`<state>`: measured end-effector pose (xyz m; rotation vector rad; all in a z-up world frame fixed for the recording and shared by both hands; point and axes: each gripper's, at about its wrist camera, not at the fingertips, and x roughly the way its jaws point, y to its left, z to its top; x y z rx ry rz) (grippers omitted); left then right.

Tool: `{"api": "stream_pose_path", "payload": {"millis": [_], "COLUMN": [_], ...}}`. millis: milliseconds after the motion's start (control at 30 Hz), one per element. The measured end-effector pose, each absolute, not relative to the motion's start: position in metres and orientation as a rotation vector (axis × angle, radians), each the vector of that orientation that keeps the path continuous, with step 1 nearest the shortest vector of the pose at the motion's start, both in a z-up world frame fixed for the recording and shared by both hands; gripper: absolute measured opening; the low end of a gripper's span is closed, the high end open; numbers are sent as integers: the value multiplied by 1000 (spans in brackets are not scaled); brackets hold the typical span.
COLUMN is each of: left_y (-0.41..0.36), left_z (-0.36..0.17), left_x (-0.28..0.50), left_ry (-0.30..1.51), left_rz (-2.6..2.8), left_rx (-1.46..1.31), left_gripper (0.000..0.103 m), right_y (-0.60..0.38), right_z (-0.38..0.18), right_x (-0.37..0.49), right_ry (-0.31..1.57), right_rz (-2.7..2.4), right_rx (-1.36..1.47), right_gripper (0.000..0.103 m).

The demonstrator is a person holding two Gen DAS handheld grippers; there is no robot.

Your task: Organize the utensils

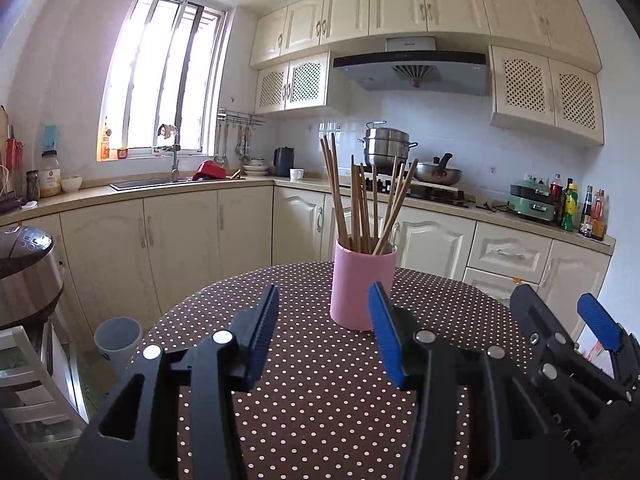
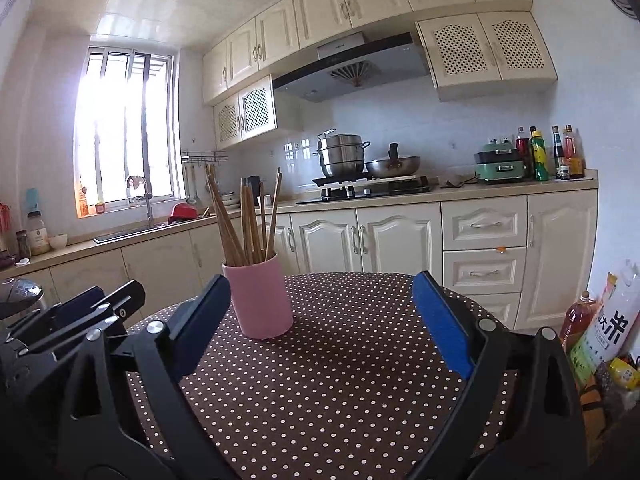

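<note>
1. The jaws of the left gripper (image 1: pixel 326 330) stand apart with nothing between them, hanging low over the near part of the tabletop (image 1: pixel 320 400); the jaws of the right gripper (image 2: pixel 322 320) are spread wider and are just as empty.
2. The pink cup (image 1: pixel 362 285) stands upright on the far half of the tabletop, beyond both sets of jaws and touching neither; in the left wrist view it sits a little right of the gap between the pads, in the right wrist view near the left pad.
3. A bundle of wooden chopsticks (image 1: pixel 362 200) stands in the cup, fanning outward at the top.
4. The tabletop is round and covered with a brown cloth with white dots; only the cup rests on the part that shows.
5. The two grippers are side by side: the right one shows at the right edge of the left wrist view, the left one at the left edge of the right wrist view.
6. Behind the table runs a kitchen counter (image 2: pixel 500 190) with a stove (image 2: pixel 372 192), a steel steamer pot (image 2: pixel 342 154), a wok (image 2: pixel 394 164), bottles (image 2: pixel 538 156) and a sink (image 1: pixel 148 184) under the window (image 1: pixel 164 80).
</note>
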<state>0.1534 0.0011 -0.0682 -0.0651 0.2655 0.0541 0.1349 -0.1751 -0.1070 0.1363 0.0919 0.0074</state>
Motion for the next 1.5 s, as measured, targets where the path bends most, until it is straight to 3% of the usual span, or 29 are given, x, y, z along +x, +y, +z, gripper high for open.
{"api": "stream_pose_path", "payload": {"millis": [1500], "left_y": [4], "left_z": [-78], "left_x": [162], "left_ry": [284], "left_rz": [30], "left_rx": [-80], "left_gripper": [47], "right_y": [-183], "right_z": [-107], "right_x": [143], "right_ry": [130], "right_rz": [-21], "right_rx": [146], "right_gripper": [91]}}
